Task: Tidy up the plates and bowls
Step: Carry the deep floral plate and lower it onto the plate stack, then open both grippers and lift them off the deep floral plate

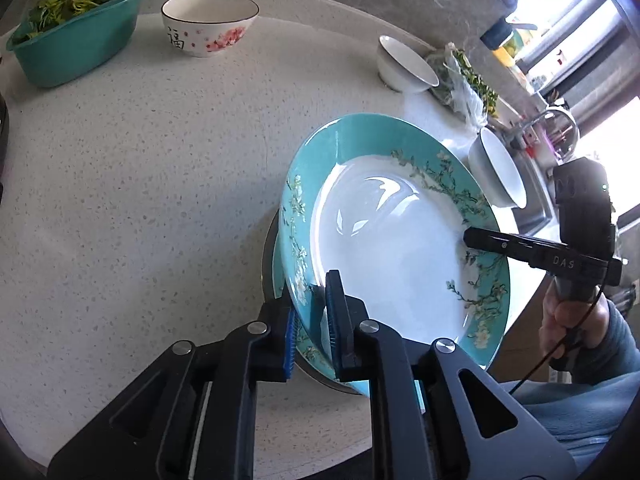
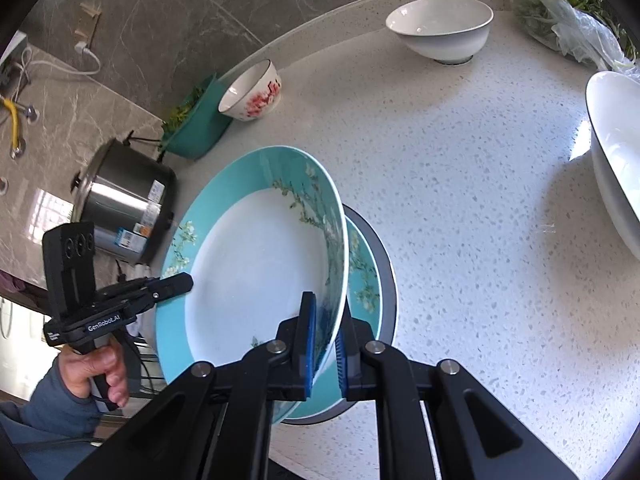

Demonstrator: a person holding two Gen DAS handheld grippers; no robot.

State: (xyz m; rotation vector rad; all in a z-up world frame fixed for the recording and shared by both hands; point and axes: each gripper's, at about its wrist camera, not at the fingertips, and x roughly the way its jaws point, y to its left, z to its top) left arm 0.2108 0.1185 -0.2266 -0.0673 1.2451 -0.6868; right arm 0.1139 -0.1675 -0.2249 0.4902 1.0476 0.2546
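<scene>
The left claw (image 1: 314, 320) enters from the bottom of the left wrist frame, angled downward, its blue-padded fingers (image 1: 334, 312) pinched together on the near rim of a tilted teal plate (image 1: 384, 240). The right claw (image 2: 324, 344) comes up from the bottom of the right wrist frame the same way, clamped on the opposite rim. At the lower right of the left wrist frame a right hand (image 1: 568, 320) in a blue-grey sleeve grips its handle; the left hand (image 2: 96, 372) shows at lower left of the other frame.
</scene>
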